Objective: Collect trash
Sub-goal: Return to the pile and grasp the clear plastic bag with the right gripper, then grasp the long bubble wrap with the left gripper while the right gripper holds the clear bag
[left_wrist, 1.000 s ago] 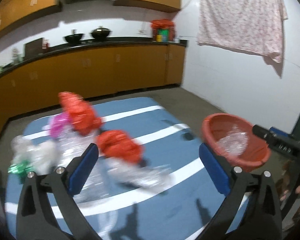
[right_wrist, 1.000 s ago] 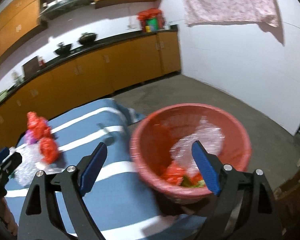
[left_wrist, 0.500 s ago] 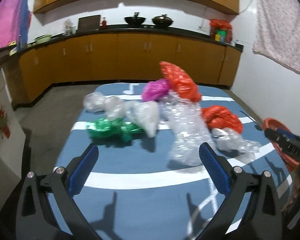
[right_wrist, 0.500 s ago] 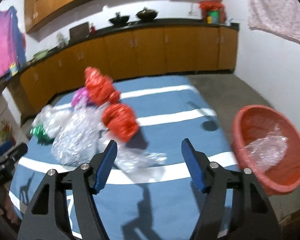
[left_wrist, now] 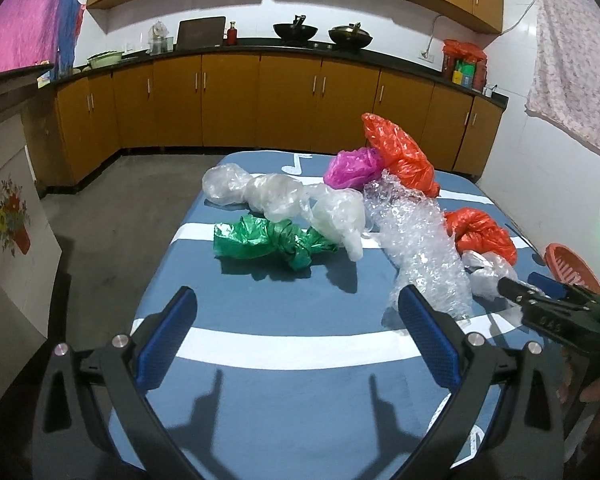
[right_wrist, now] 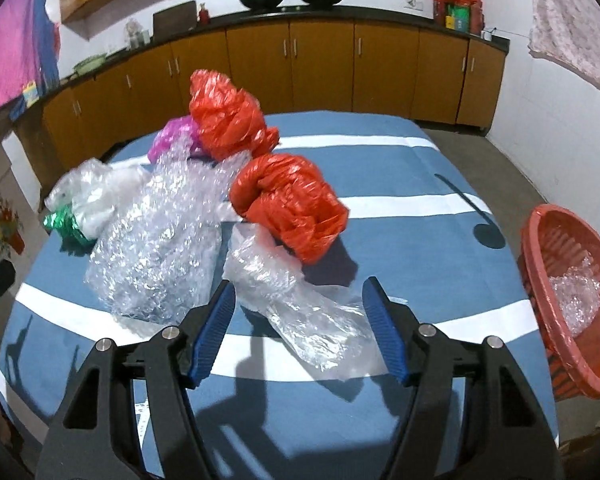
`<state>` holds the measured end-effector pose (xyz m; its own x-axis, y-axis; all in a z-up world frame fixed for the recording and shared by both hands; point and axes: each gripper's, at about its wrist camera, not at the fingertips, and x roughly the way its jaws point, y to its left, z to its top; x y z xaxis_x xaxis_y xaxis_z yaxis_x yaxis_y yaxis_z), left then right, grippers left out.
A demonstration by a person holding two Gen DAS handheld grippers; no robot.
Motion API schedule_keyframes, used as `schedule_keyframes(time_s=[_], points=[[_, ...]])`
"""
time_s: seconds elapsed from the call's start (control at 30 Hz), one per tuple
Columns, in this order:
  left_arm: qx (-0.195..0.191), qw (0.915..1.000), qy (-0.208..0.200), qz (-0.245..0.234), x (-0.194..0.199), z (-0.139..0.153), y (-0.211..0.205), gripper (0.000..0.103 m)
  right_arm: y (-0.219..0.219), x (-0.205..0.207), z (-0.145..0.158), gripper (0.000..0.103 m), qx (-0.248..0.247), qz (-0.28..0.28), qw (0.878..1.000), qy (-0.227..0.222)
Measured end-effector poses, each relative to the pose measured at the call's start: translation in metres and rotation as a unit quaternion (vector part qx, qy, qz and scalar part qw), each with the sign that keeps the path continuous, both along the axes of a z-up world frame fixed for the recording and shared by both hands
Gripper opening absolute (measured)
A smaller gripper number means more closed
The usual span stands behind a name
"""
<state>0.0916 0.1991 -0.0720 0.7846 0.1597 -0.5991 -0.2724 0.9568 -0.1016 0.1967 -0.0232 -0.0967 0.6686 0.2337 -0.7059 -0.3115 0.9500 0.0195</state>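
Right tool [right_wrist: 298, 330] first: I have its blue pads spread apart and holding nothing, lined up either side of the clear plastic bag [right_wrist: 300, 320] that lies flat at the near edge of the heap. I cannot tell whether the pads touch the film yet. I picked this piece because it sits loose and closest to me, with its far end tucked against the crumpled red bag [right_wrist: 292, 208], so it should lift away without dragging much else.

Left tool [left_wrist: 296, 334] is also spread wide and empty, hovering over bare blue-and-white striped cloth on the desk [left_wrist: 284, 396], short of the green bag [left_wrist: 268, 242]. I keep it back there so the two tools don't crowd each other; the nearest thing on its right is the roll of bubble wrap [left_wrist: 420, 248].

Most of the trash is uncollected, bunched together in the middle of the desk: clear bags [left_wrist: 276, 196], a pink bag [left_wrist: 352, 168] and a tall orange-red bag [left_wrist: 400, 152] behind. The red basket [right_wrist: 548, 248] stands off the desk's right side, tilted towards me, with one piece of clear wrap already inside. That placement suits the right tool, which I judge has only a short swing across to drop each piece.

Thin film may slip or trail when I clench.
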Motion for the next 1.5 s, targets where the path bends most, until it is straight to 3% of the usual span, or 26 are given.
schedule_keyframes(time_s=[0.1, 0.27, 0.33, 0.5, 0.83, 0.9, 0.97, 1.1, 1.17, 1.27, 1.37, 1.5], points=[[-0.002, 1.0, 0.001, -0.003, 0.003, 0.0, -0.001, 0.099, 0.005, 0.002, -0.007, 0.065, -0.019, 0.007, 1.0, 0.013], [-0.005, 0.9999, 0.002, -0.016, 0.012, 0.001, -0.011, 0.099, 0.0, 0.001, -0.01, 0.029, -0.025, 0.014, 0.999, 0.024], [-0.006, 0.9997, 0.003, -0.025, 0.017, 0.001, -0.018, 0.099, -0.005, -0.003, -0.01, 0.023, -0.026, 0.016, 0.999, 0.025], [-0.007, 0.9985, 0.007, -0.055, 0.037, 0.001, -0.042, 0.099, -0.024, -0.014, -0.001, 0.016, -0.011, 0.01, 1.0, 0.021], [-0.01, 0.9964, 0.038, -0.074, 0.086, -0.01, -0.074, 0.098, -0.071, -0.025, 0.018, 0.015, 0.018, -0.022, 1.0, 0.009], [-0.015, 0.9961, 0.046, -0.074, 0.093, -0.013, -0.075, 0.093, -0.082, -0.024, 0.02, 0.015, 0.019, -0.032, 0.999, 0.008], [-0.021, 0.9949, 0.062, -0.077, 0.104, -0.018, -0.077, 0.079, -0.091, -0.024, 0.021, 0.015, 0.02, -0.041, 0.999, 0.009], [-0.029, 0.9925, 0.086, -0.081, 0.116, -0.027, -0.08, 0.063, -0.106, -0.022, 0.021, 0.015, 0.026, -0.057, 0.998, 0.01], [-0.036, 0.9911, 0.097, -0.083, 0.119, -0.031, -0.081, 0.041, -0.112, -0.021, 0.021, 0.015, 0.028, -0.064, 0.998, 0.01], [-0.032, 0.9902, 0.101, -0.092, 0.118, -0.032, -0.085, 0.021, -0.118, -0.022, 0.022, 0.015, 0.032, -0.07, 0.997, 0.008], [-0.023, 0.9904, 0.087, -0.105, 0.111, -0.025, -0.09, 0.014, -0.123, -0.024, 0.024, 0.015, 0.038, -0.077, 0.996, 0.005], [-0.018, 0.9907, 0.069, -0.116, 0.098, -0.012, -0.095, 0.012, -0.129, -0.026, 0.028, 0.015, 0.043, -0.083, 0.996, -0.001]])
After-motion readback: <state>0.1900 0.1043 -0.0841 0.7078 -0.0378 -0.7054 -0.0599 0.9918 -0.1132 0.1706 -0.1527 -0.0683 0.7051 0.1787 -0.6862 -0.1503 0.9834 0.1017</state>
